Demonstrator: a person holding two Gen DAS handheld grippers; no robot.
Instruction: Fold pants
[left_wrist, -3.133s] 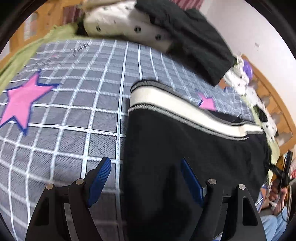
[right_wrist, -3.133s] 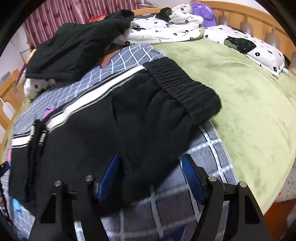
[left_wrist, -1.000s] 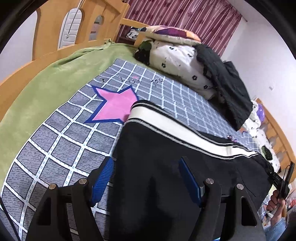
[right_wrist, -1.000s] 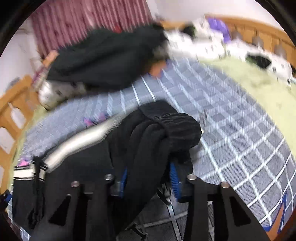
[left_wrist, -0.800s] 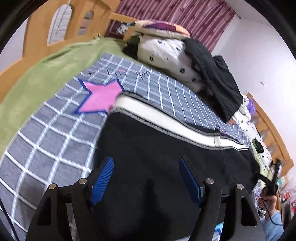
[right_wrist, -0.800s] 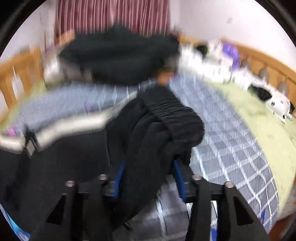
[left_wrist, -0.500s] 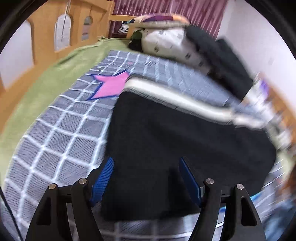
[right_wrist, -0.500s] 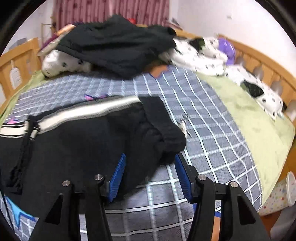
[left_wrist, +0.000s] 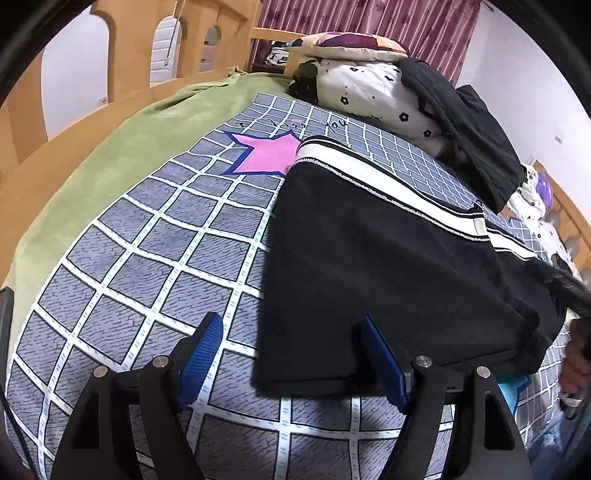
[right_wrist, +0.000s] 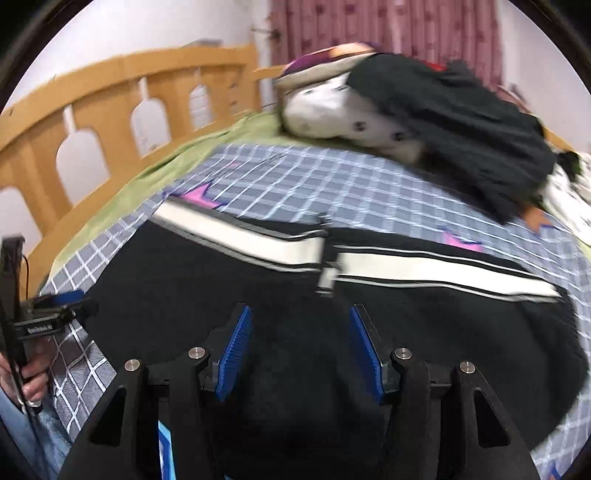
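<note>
Black pants (left_wrist: 388, 266) with a white side stripe lie folded over on the grey checked blanket (left_wrist: 155, 258). In the left wrist view my left gripper (left_wrist: 291, 358) is open and empty at the near corner of the leg end, its right finger over the cloth. In the right wrist view the pants (right_wrist: 258, 280) lie flat with the stripe (right_wrist: 369, 266) across them. My right gripper (right_wrist: 303, 347) is open and empty, just above the black cloth. The left gripper's body (right_wrist: 44, 321) shows at the far left there.
A green sheet (left_wrist: 110, 147) lies under the blanket. A wooden bed rail (right_wrist: 129, 110) runs along the far side. A pile of spotted white bedding (left_wrist: 369, 92) and black clothing (left_wrist: 472, 129) sits at the head end.
My right gripper let go of the waistband after carrying it over the legs and has swung to face the folded pants. My left gripper stayed open at the leg end.
</note>
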